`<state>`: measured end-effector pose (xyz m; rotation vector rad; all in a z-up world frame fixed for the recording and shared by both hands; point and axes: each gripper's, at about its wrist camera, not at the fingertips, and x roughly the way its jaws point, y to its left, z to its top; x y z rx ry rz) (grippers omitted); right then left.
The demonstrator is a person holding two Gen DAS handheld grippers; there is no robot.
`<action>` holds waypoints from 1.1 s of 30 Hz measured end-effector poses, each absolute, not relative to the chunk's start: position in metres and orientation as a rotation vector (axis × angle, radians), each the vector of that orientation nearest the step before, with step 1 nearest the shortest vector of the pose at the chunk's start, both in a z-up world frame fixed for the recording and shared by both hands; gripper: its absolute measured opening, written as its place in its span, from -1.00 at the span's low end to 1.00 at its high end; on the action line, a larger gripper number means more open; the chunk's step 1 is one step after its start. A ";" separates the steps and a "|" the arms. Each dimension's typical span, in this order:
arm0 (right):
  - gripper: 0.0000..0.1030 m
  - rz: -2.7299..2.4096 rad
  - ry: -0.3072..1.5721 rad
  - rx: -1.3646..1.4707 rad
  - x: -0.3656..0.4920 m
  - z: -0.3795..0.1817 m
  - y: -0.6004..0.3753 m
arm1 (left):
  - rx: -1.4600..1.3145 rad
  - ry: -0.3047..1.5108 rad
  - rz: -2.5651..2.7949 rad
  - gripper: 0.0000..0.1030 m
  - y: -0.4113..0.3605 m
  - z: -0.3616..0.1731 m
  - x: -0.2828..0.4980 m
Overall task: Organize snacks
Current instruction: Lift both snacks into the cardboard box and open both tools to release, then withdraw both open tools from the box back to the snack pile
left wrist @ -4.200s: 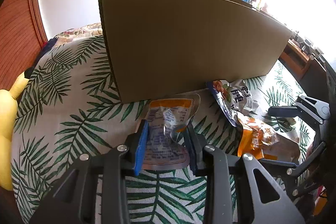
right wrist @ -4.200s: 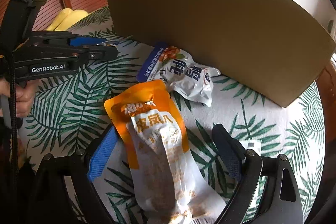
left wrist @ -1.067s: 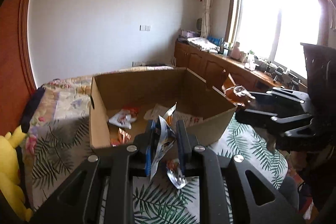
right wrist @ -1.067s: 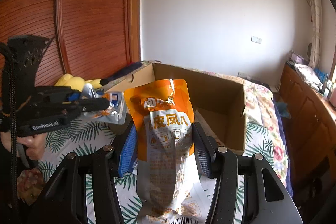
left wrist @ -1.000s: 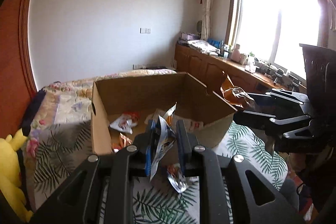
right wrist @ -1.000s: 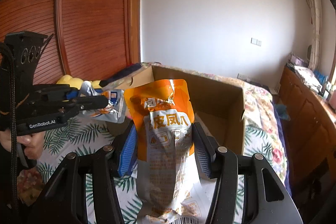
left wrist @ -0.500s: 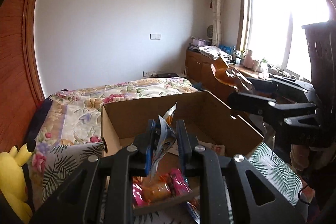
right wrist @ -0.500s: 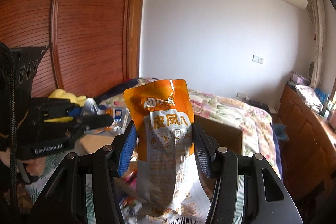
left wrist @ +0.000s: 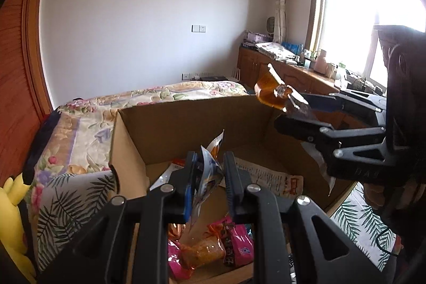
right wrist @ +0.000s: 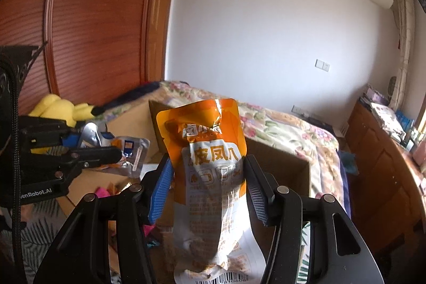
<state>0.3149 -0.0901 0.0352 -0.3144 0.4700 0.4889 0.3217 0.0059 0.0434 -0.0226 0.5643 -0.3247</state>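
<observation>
An open cardboard box (left wrist: 186, 121) stands on the bed and holds pink and orange snack packs (left wrist: 213, 244) and a flat white pack (left wrist: 269, 177). My left gripper (left wrist: 209, 172) is shut on a crumpled silver-blue snack pack (left wrist: 206, 180), held above the box's near end. My right gripper (right wrist: 206, 177) is shut on an orange and white snack pouch (right wrist: 210, 167), held upright above the box (right wrist: 279, 153). The right gripper also shows in the left wrist view (left wrist: 300, 119) at the box's right wall, and the left gripper shows in the right wrist view (right wrist: 101, 148).
A leaf-print cloth (left wrist: 72, 198) covers the bed around the box, with a floral quilt (left wrist: 87, 121) behind. A yellow plush toy (left wrist: 10, 204) lies at the left. A wooden wardrobe (right wrist: 93, 17) stands left, and a wooden cabinet (left wrist: 293, 73) runs under the window.
Both grippers have risen from the bed with their packs and moved forward over the open box. In the last half second both came closer above its inside.
</observation>
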 end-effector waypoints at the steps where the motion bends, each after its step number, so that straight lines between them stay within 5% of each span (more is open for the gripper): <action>1: 0.06 0.489 0.475 -0.316 0.316 0.033 -0.089 | -0.020 0.569 -0.327 -0.65 0.004 0.042 0.322; 33: 0.06 0.551 0.551 -0.197 0.277 0.028 -0.113 | -0.009 0.582 -0.313 -0.30 -0.001 0.039 0.280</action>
